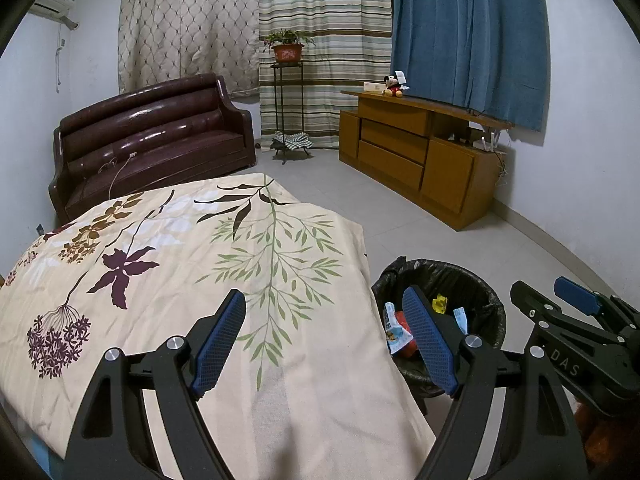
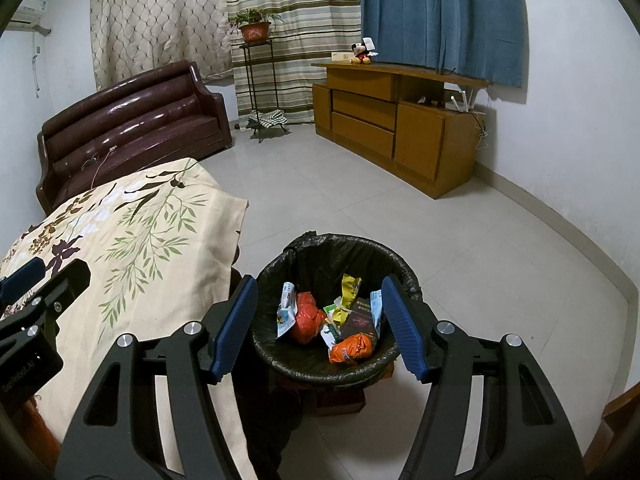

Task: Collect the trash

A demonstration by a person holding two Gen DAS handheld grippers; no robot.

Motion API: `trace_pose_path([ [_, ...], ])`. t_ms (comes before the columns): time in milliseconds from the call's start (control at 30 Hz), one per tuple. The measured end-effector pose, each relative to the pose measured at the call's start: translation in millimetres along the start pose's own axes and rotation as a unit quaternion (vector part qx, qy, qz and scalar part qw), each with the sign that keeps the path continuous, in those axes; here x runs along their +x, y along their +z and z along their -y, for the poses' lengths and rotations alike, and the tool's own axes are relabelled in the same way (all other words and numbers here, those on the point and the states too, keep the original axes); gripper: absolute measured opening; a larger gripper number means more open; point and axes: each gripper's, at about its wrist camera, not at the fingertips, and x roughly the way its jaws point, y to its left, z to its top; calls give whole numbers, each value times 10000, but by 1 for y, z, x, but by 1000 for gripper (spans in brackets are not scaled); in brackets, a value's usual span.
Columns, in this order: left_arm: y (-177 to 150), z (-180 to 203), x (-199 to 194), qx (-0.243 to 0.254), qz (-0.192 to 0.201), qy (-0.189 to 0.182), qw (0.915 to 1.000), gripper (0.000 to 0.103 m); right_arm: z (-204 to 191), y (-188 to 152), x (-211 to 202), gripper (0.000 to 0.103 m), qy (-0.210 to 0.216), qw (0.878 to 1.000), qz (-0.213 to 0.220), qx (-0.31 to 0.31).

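Left gripper: two black skeletal arms with triangular cut-outs, round silver screw heads at the pivots, and long blue fingers faced with fine cross-hatched pads. Right gripper: identical build, with blue ribbed fingers and silver pivot screws. Its black housing, seen from the left wrist view, bears the white lettering "DAS".

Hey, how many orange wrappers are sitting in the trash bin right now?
2. One orange wrapper lies left of centre in the trash bin, and the other orange wrapper lies at the near edge, front right. More could be buried under the other packets.
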Motion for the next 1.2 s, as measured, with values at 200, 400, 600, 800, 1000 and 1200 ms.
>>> trace_pose_path([
  [200,0,0,0,-2,8,5,10000,78,0,-1,0,63,2,10000,-3,1],
  [400,0,-1,-1,-3,28,12,10000,78,0,0,0,63,1,10000,-8,0],
  [600,2,2,-8,-56,152,43,9999,78,-1,0,-1,63,1,10000,-9,0],
  [800,4,4,-9,-100,225,50,9997,84,-1,0,-1,63,7,10000,-16,-9],
  [1000,2,5,-7,-98,145,-173,9997,84,-1,0,-2,63,1,10000,-16,-5],
  [1200,-1,5,-6,-54,119,-192,9997,84,-2,0,-2,63,9,10000,-21,-13],
])
